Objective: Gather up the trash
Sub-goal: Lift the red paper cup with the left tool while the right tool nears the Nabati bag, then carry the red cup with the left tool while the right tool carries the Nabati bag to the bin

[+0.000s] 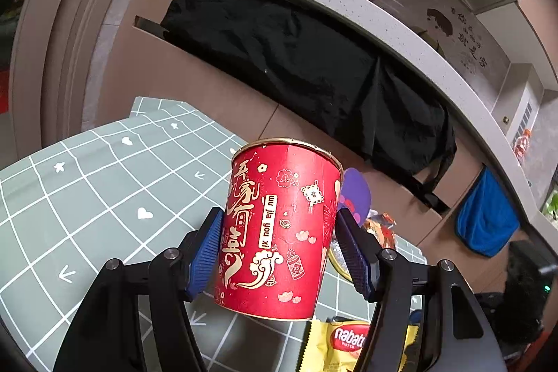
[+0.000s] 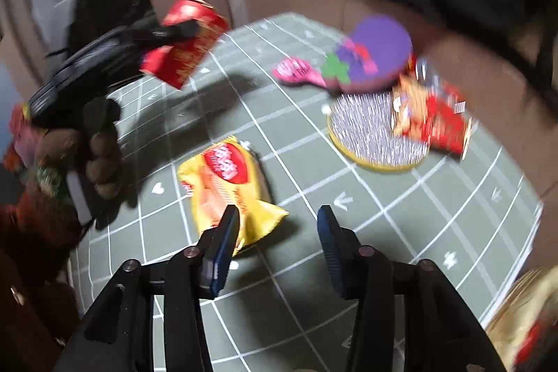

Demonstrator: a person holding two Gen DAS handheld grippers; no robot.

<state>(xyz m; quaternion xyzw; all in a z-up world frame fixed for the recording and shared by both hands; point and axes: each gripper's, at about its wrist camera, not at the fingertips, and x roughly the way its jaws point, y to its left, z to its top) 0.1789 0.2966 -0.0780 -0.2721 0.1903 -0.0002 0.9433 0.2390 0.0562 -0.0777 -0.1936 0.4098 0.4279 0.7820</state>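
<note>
Red paper cup with gold print (image 1: 279, 229) sits clamped between the blue pads of the left tool (image 1: 279, 246), lifted off the grey-green grid-patterned surface (image 1: 87, 197). Yellow wafer wrapper (image 2: 230, 187) lies flat on that surface, just ahead of the right tool (image 2: 279, 225), whose jaws stand apart, empty. Right view blurred.

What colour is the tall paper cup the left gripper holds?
The tall paper cup is red with gold drawings, clearest in the left wrist view.
</note>
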